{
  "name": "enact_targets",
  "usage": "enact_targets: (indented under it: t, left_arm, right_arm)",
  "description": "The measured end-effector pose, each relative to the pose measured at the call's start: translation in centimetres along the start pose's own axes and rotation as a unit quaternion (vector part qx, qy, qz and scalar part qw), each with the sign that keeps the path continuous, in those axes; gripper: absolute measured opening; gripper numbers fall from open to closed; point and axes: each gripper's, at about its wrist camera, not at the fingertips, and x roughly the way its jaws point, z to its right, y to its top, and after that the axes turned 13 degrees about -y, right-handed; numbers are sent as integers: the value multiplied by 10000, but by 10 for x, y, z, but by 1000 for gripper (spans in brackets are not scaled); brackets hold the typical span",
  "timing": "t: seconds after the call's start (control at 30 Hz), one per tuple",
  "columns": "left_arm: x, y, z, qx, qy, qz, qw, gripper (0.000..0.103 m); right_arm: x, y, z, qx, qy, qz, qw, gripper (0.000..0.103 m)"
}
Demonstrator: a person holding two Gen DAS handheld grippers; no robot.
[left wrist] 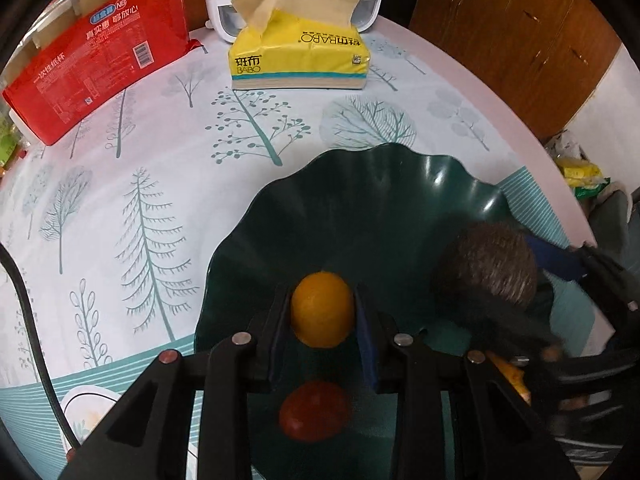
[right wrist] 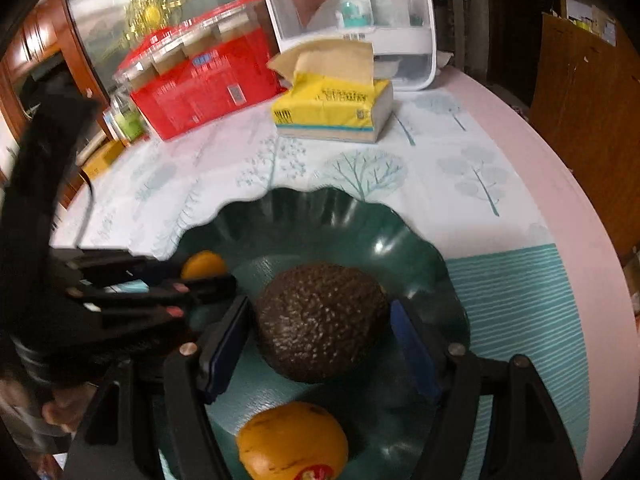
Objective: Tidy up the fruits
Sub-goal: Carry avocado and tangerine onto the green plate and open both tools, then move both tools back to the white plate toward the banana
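Note:
A dark green wavy plate (left wrist: 380, 200) (right wrist: 320, 216) sits on the tree-print tablecloth. My left gripper (left wrist: 322, 298) points down into it, its blue pads against both sides of a small orange fruit (left wrist: 322, 310) (right wrist: 204, 266). Below that fruit a red fruit (left wrist: 314, 410) lies in the plate. My right gripper (right wrist: 320, 308) is over the plate's middle, shut on a dark, bumpy avocado (right wrist: 320, 320) (left wrist: 486, 264). A larger orange with a sticker (right wrist: 292, 440) lies in the plate near the camera. In the right wrist view the left gripper is blurred.
A yellow tissue pack (left wrist: 298, 60) (right wrist: 332, 108), a red pack of paper cups (left wrist: 96, 64) (right wrist: 200, 88) and a white plastic box (left wrist: 212, 0) (right wrist: 400, 68) stand at the back. A black cable (left wrist: 28, 312) runs along the left. The table's pink edge (left wrist: 500, 92) curves on the right.

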Motion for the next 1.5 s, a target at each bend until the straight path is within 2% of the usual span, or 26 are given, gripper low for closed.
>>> enact_targets:
  t: [0.1,0.13,0.27,0.57,0.7,0.9,1.13,1.3,1.5]
  left_arm:
    - [-5,-1,2,54,104,105,9999,68]
    - [-7,-2,3,70,143,155,9998,73]
    - [-16,-4,5,151,242,247,9993,75]
    - [-29,-20,-2,-10,369,229,9991,77]
    - [-42,-30,-1,-14,524,272,9983,77]
    - [-75,-46,3,-107,509,435,9977,77]
    - [-133,-72,10,-191,530,813,9951,77]
    - [-181,-94,9,-205,727,1131,9907,77]
    - [-244,-127,-1,-330,1013,1554,9821,80]
  right_arm:
    - [-6,0,7,190,188,115,9996,73]
    - [-7,1,8,216,209,128,9995,73]
    - [-11,0,8,228,235,195,9993,73]
    - [-11,-3,2,164,180,243,9994,73]
    - [-20,-4,-3,189,-9,315,9993,73]
    - [-36,-10,-15,308,-267,197,9990,73]
    - [-90,-10,-32,210,-550,456,9972,73]
    - [-140,-9,-48,82,-683,703,9951,73]
    - [-192,-11,-79,-159,-627,1034,9925,73]
